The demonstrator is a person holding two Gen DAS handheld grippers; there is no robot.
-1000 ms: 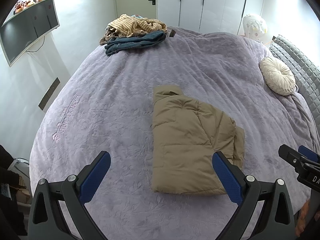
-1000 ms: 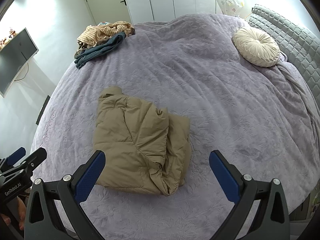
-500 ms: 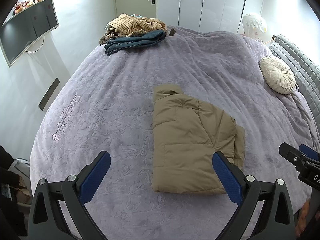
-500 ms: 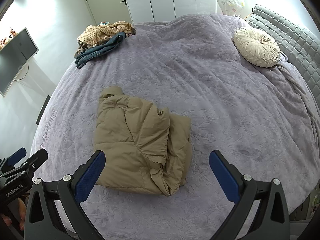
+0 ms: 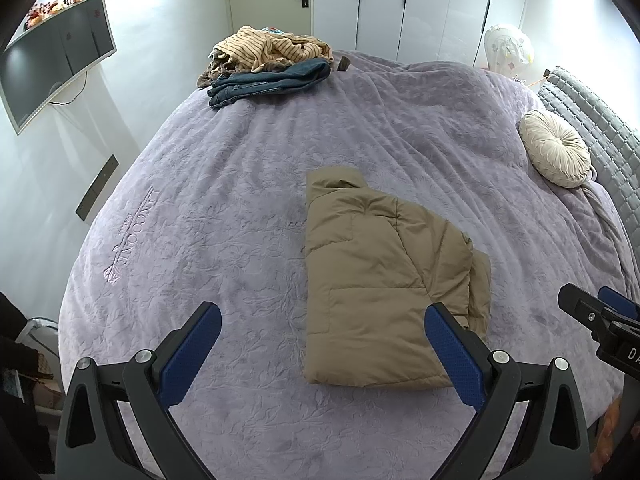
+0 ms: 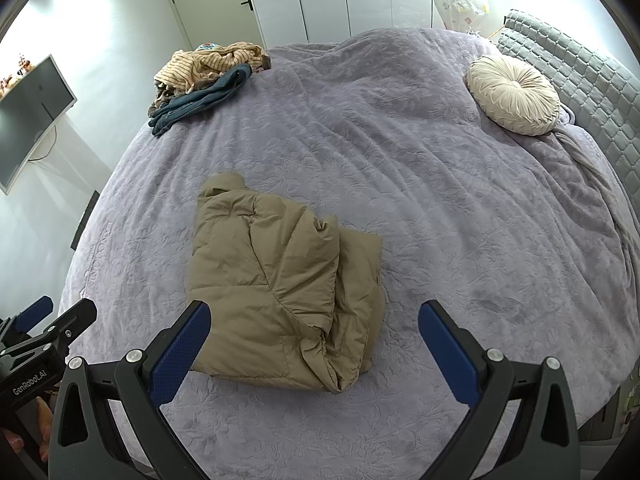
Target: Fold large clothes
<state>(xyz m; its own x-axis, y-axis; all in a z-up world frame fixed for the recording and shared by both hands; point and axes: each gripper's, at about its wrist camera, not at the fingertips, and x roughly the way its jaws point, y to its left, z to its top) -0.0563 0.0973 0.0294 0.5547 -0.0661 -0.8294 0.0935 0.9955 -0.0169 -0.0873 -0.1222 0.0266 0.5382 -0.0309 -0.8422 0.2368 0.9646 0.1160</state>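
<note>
So the tan puffer jacket (image 5: 380, 280) sits folded mid-bed on the purple blanket (image 5: 240, 200). Left gripper (image 5: 320, 352) and right gripper (image 6: 312, 344) both hover spread wide, empty. Looks done; next garment's probably the clothes pile (image 5: 268, 64) at 11 o'clock.

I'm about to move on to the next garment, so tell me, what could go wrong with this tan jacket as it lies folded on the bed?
1. The tan jacket is puffy; its right edge bunches in loose layers, so the fold may spring open if left as is.
2. Both the left gripper and right gripper are open and hold nothing, so nothing pins the fold down.
3. The soft purple bedspread may wrinkle and drag the jacket out of shape if it is pushed.
</note>
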